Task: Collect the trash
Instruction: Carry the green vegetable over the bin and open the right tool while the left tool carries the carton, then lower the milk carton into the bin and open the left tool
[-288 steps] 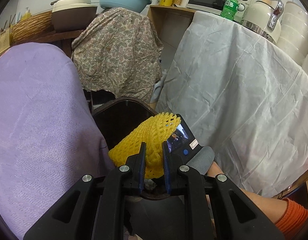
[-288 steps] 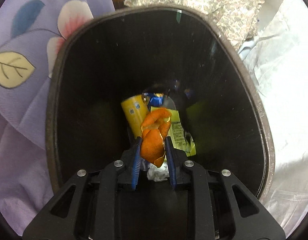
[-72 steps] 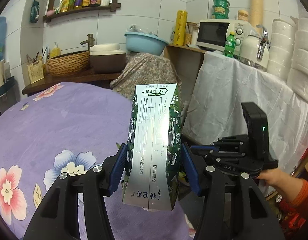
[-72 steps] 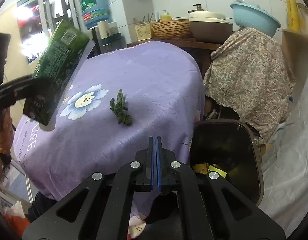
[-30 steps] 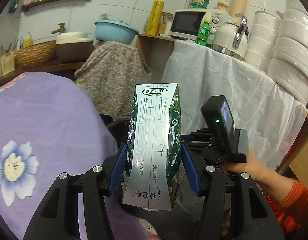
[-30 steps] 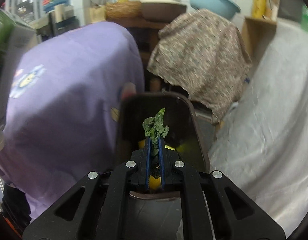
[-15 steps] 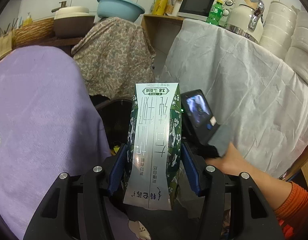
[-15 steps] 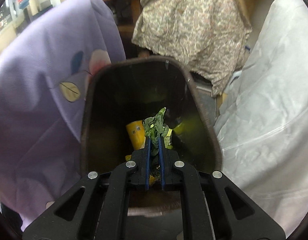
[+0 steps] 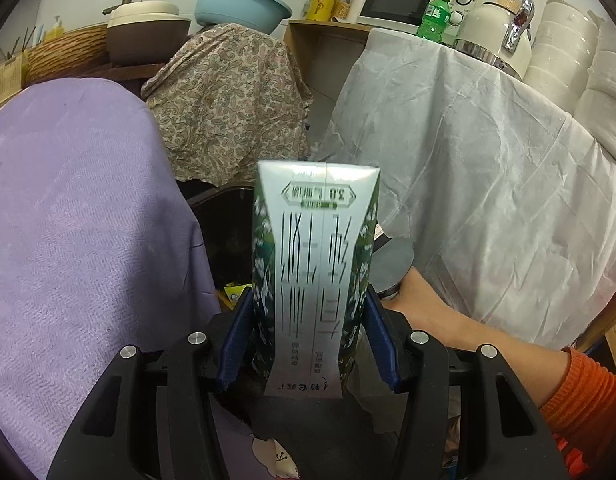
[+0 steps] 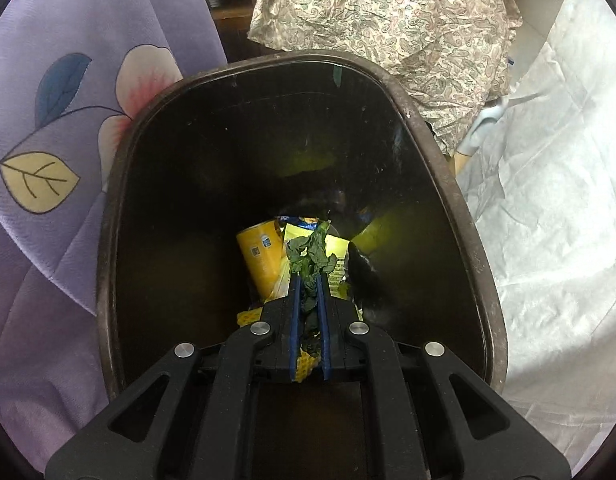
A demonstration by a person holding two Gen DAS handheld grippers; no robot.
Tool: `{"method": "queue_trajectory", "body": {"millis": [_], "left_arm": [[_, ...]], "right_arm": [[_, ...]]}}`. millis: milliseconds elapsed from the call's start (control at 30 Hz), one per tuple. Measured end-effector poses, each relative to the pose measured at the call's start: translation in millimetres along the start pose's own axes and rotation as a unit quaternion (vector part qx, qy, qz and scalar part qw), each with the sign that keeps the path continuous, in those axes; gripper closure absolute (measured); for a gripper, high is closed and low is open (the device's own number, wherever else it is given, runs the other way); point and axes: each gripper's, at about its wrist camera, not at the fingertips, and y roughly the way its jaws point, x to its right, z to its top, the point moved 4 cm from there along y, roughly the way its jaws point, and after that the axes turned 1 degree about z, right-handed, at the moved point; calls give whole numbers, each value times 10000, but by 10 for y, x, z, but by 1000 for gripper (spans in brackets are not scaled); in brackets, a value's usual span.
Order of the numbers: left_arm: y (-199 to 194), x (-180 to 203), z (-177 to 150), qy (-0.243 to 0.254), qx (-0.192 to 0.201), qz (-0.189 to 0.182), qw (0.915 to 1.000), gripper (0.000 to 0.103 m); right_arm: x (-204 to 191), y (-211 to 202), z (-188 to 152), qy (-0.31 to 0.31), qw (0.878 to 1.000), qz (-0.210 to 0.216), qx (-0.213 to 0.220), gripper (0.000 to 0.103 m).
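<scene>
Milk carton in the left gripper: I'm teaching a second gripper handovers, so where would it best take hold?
On the free upper half of the milk carton, beyond the left gripper. Come from the top end and close across its two narrow green sides, since they look flat and parallel; the lower half is clamped.

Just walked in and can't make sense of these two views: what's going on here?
A person is clearing trash with two handheld grippers. The right gripper is shut on a scrap of wilted greens, held over the open bin, where yellow packaging already lies. The left gripper grips a green and white carton near the bin, not yet dropped in.
</scene>
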Motion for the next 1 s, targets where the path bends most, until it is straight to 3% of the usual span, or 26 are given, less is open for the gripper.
{"method": "queue_trajectory", "body": {"millis": [367,400,433,500,1000], "left_arm": [[69,-27,-10,-63,-39,-18,10000,51],[75,-29,-12,-61,-47,-17,10000,51],[76,-30,-12,-59,-54,-20,10000,51],[85,-33,-14,-55,-63,-21,10000,51],[162,-42,-37,-49,-134,-31,9999,51]], "right_arm": [[-29,68,83,-125,9998,-133,-114,91],[-26,67,83,-124,9997,-148,-116,84],[-19,71,85,-122,9997,-159,-115,69],[-17,51,91,-138,9997,-208,-35,63],[-4,-95,85,-172,9995,-208,134,62]]}}
